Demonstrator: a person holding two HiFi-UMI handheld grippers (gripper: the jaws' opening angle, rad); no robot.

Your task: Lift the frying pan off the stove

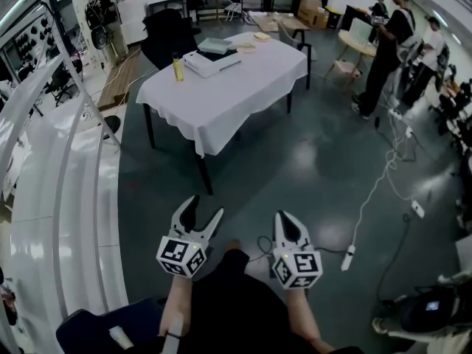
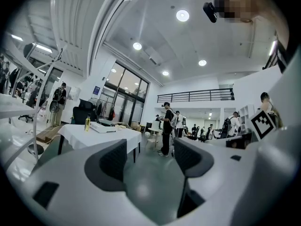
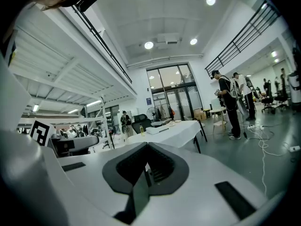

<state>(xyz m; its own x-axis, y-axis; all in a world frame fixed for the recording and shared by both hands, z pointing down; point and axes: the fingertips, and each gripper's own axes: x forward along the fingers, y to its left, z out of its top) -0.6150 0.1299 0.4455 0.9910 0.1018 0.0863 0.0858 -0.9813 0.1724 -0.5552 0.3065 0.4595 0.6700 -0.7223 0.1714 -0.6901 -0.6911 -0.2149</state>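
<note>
The left hand-held gripper (image 1: 206,206) is open: in the left gripper view its two dark pads stand wide apart and only the grey floor (image 1: 310,168) shows between them. The right hand-held gripper (image 1: 285,218) is closed: in the right gripper view its jaws meet and nothing is between them. Both are held low in front of the person, side by side and apart, above the floor. The bench (image 1: 221,109), covered with a white cloth, stands well apart from both, further up in the head view. On it there is a yellow bottle (image 1: 178,68) near the left edge, a flat white box (image 1: 210,63) just beside it, and a tray (image 1: 215,46) behind the box. The things there are too small to tell which one is the frying pan or the stove. A white cable (image 1: 369,198) lies on the floor at the right, and two people (image 1: 387,43) stand further away at the right.
</note>
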